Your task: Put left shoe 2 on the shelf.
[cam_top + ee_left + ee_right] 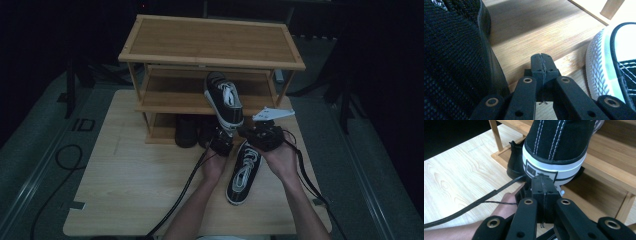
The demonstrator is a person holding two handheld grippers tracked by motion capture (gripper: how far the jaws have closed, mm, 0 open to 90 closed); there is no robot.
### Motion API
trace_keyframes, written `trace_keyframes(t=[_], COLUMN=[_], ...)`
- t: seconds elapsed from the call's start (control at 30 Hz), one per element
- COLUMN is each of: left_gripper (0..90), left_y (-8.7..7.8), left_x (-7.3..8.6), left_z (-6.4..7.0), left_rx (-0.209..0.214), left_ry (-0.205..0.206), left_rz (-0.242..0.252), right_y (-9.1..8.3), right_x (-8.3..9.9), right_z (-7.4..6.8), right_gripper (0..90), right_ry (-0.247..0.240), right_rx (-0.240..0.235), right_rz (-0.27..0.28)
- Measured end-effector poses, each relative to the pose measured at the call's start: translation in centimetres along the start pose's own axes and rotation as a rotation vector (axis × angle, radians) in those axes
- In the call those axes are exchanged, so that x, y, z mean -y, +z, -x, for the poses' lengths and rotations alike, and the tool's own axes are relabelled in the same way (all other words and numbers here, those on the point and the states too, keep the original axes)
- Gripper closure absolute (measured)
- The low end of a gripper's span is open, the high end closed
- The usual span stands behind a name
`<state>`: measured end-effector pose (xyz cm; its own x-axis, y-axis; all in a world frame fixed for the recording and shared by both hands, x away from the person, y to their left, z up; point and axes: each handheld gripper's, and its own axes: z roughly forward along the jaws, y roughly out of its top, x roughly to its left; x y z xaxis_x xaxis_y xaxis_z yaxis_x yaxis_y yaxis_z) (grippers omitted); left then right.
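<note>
High view: a wooden shoe rack (210,45) is seen standing at the far side of the table (125,175). A black sneaker with white laces (225,102) is held up, tilted, in front of the rack's middle shelf, its heel end down toward the two grippers. The left gripper (221,142) is positioned just below that heel; the right gripper (262,136) is held just beside it, to the right. A second sneaker (245,172) lies flat on the table between the two hands, toe toward the person. Dark shoes (186,131) are stored on the bottom shelf of the rack.

Left gripper view: the jaws are seen pressed together — a thin thread-like strand, possibly a lace, is pinched between the pads, though what it belongs to cannot be told. A black knit shoe (451,57) stands at the left on a wooden shelf board (536,30); a white rubber sole edge (599,72) is seen at the right.

Right gripper view: the jaws are closed against each other, their tips just below the white heel band of the raised sneaker (559,147). The left hand (506,205) and its cable (474,203) are seen below, over the table. No firm grip on the sneaker by either gripper can be confirmed.
</note>
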<state>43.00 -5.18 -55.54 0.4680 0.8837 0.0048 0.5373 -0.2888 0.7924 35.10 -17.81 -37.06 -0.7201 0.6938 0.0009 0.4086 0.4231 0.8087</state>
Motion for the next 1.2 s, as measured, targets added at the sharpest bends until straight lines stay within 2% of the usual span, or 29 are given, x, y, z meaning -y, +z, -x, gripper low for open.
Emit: trace_keyframes(t=[0.2,0.3,0.4,0.47,0.8,1.0,1.07,1.2], left_gripper=[90.0,90.0,90.0,90.0,90.0,90.0,90.0,90.0], left_y=[0.0,0.0,0.0,0.0,0.0,0.0,0.0,0.0], left_x=[0.0,0.0,0.0,0.0,0.0,0.1,0.1,0.1], left_z=[0.0,0.1,0.1,0.1,0.1,0.1,0.1,0.1], left_rx=[-0.003,-0.007,-0.006,-0.005,-0.006,-0.008,-0.008,-0.009], left_ry=[0.001,-0.005,0.004,0.003,-0.003,-0.003,-0.004,-0.006], left_rz=[-0.003,0.002,0.000,0.000,-0.003,0.001,0.003,0.001], right_y=[0.5,1.0,1.4,1.6,2.8,3.3,3.5,4.0], right_x=[-0.5,-0.8,-0.8,-0.8,-1.3,-1.6,-1.8,-2.2], right_z=[-0.2,-0.2,-0.1,-0.3,-0.1,0.3,0.3,0.1], right_gripper=[90.0,90.0,90.0,90.0,90.0,90.0,90.0,90.0], right_ry=[-0.013,-0.019,-0.016,-0.021,-0.006,0.006,0.009,-0.006], right_rx=[-0.019,-0.010,-0.033,-0.031,-0.067,-0.055,-0.068,-0.064], right_rz=[0.002,0.004,0.003,0.003,0.018,0.022,0.026,0.027])
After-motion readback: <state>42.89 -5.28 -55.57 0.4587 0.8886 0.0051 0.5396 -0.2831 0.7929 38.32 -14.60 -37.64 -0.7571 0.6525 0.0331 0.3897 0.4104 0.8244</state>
